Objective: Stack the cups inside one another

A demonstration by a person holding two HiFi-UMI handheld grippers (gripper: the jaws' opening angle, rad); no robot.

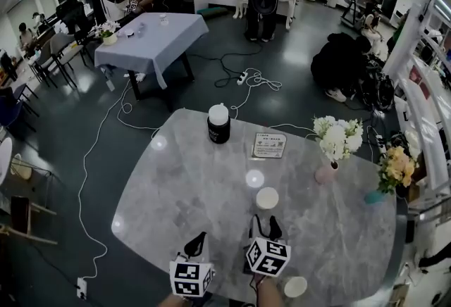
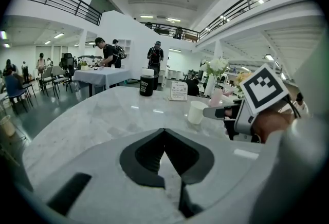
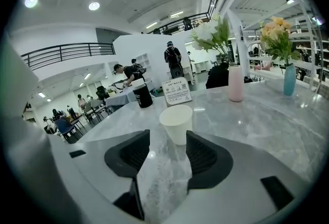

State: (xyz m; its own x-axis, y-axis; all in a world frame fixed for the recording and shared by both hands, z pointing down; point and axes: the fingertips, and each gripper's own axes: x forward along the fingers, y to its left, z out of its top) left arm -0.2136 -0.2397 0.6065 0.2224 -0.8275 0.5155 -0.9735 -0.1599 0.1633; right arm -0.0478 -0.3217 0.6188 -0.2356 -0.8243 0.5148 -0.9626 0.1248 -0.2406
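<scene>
White cup (image 1: 267,198) upright on marble table (image 1: 190,186), just right of centre in head view, mid-frame in right gripper view, standing at the tips of right gripper (image 1: 266,227); jaws apart, pads clear of it. Second cup (image 1: 295,287) at lower right edge. Left gripper (image 2: 164,138) at lower centre, jaws together, nothing between.

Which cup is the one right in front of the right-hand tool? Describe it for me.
On the grey marble table, look just nearer than the small sign card. The white paper cup stands upright there, directly ahead of the open jaws of the right gripper; the other cup sits at the table's near edge.
</scene>
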